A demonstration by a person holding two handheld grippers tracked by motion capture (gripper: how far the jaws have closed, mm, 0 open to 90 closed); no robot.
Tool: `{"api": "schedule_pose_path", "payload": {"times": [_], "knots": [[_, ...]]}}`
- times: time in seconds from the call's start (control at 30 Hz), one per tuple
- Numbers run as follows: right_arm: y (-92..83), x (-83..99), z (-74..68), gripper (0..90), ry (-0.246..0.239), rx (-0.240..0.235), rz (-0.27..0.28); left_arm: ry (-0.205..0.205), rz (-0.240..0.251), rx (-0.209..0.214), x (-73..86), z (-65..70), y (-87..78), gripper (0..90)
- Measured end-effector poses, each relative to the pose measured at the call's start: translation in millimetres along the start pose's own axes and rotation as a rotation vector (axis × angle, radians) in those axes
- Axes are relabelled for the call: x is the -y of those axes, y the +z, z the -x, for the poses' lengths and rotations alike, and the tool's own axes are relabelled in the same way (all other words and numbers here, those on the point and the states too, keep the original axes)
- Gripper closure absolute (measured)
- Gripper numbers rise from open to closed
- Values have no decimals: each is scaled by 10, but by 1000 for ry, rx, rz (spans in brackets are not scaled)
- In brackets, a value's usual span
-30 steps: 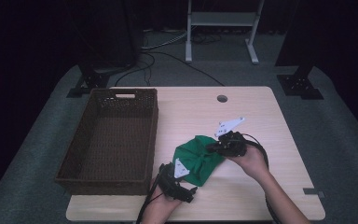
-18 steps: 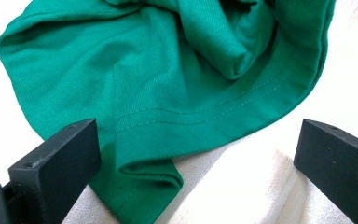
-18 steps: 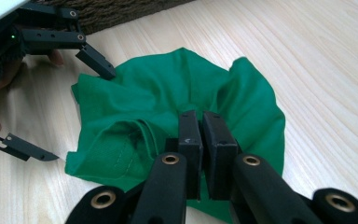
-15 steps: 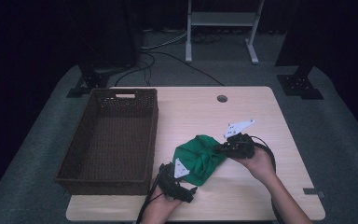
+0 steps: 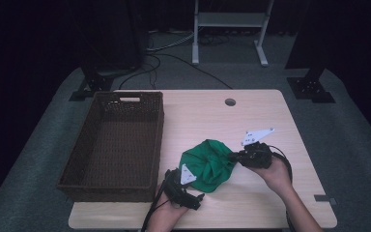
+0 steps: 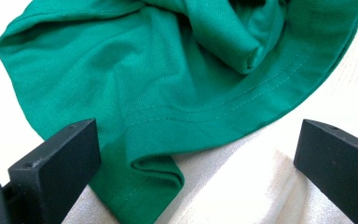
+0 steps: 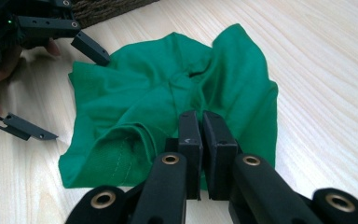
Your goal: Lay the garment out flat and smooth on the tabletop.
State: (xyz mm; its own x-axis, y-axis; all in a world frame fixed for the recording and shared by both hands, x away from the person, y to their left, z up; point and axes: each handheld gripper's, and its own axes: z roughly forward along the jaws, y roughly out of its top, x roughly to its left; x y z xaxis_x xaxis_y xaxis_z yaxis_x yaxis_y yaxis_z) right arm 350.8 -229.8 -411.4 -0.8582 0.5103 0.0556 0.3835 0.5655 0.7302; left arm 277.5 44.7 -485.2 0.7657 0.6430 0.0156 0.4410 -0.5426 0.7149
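High view shows, nearest the table's (image 5: 270, 106) front edge, the person's left hand (image 5: 166, 212) coming in from the bottom and tilted toward the middle, bearing the left gripper (image 5: 186, 186) low over the wood just beside the near-left edge of a crumpled green cloth (image 5: 207, 164). In the left gripper view its two black jaws stand wide apart, clamped on nothing: one hangs over the cloth's stitched hem (image 6: 191, 121), the other over bare tabletop, and a folded corner of the cloth (image 6: 149, 186) lies between them. Whether the jaw over the hem touches the fabric I cannot tell. A little farther in and to the right, the right hand (image 5: 275, 171) reaches in with the forearm angled up from the lower right corner, and the right gripper (image 5: 233, 157) points sideways at the cloth's right edge. In the right gripper view its jaws are pressed close together, pinching a fold of the green cloth (image 7: 177, 98) at its near edge, the fabric bunched into ridges beyond the tips; the left gripper (image 7: 51, 88) shows at the far-left side of the cloth. The cloth lies on the table's near middle. Left of it, well apart from both grippers, stands a dark woven basket (image 5: 79, 159), and past the cloth a round hole (image 5: 230, 102) sits near the table's far edge.
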Motion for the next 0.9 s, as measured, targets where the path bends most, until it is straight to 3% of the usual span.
{"api": "schedule_pose_path", "payload": {"times": [0.9], "knots": [[-165,266,49,873,48,33,22,13,2,14,9,0,-8,0]]}}
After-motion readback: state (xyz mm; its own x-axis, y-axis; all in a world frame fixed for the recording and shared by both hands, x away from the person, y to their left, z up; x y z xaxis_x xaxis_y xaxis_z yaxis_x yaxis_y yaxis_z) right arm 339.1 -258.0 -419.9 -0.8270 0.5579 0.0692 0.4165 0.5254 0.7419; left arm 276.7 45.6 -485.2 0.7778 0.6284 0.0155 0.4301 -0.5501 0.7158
